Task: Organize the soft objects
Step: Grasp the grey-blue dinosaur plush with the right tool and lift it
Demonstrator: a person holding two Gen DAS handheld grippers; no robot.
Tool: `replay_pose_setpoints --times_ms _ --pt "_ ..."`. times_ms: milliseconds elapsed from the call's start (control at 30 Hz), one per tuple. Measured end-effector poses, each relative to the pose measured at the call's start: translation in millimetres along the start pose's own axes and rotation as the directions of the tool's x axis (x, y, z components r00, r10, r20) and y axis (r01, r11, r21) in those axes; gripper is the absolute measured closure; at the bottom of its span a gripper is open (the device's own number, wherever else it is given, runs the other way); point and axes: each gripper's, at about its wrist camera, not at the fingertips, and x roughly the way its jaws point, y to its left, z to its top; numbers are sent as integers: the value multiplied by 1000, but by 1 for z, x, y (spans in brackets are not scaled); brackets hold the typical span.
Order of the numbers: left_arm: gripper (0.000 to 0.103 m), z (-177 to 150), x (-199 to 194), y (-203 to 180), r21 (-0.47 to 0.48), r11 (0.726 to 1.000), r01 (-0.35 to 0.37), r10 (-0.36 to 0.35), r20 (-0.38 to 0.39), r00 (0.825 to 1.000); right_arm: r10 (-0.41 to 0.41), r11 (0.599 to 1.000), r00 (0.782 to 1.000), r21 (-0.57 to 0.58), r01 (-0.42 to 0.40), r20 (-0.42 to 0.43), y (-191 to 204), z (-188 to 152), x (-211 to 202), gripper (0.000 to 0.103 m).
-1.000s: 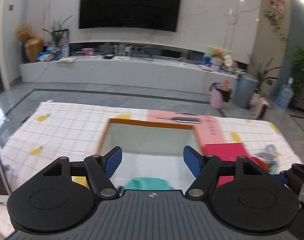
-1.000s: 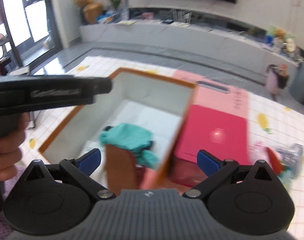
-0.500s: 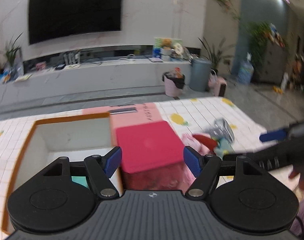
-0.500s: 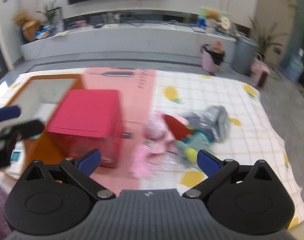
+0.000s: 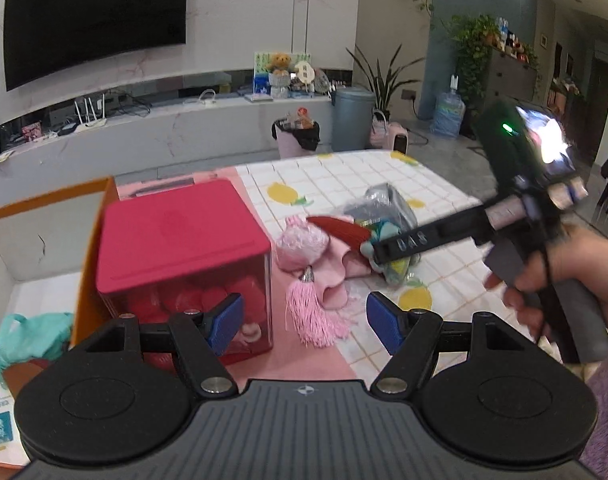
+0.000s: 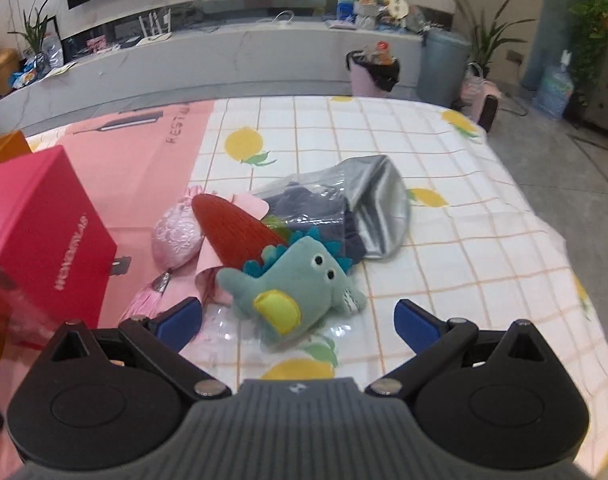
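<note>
A pile of soft things lies on the checked tablecloth: a teal plush dinosaur (image 6: 292,284), a red ribbed plush (image 6: 234,228), a pink tasselled pouch (image 6: 176,236) and a silver bag (image 6: 367,204) with dark cloth. My right gripper (image 6: 298,322) is open and empty, just in front of the dinosaur. My left gripper (image 5: 304,322) is open and empty, near the pink tassel (image 5: 311,316). The right gripper's body (image 5: 435,236) reaches over the pile in the left wrist view. A teal cloth (image 5: 28,336) lies in the orange-rimmed box (image 5: 92,240).
A red-lidded clear box (image 5: 180,256) holding red soft items stands between the orange box and the pile; it also shows in the right wrist view (image 6: 36,232). A pink flat box (image 6: 144,152) lies under it. The table edge drops off at the right (image 6: 563,248).
Both grippers have swung right, from the orange box to the pile of soft things. The right gripper has come down close to the teal dinosaur. Both stay open.
</note>
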Motion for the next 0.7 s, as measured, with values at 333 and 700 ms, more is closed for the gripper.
replay_pose_setpoints --times_ms 333,700 --pt "21 -14 10 13 -45 999 2 -6 -85 996 38 991 999 -126 -41 -21 14 1 37 19" --pt "21 -16 9 22 -66 998 -11 3 -108 994 -141 970 973 -221 99 -184 11 -33 -24 55"
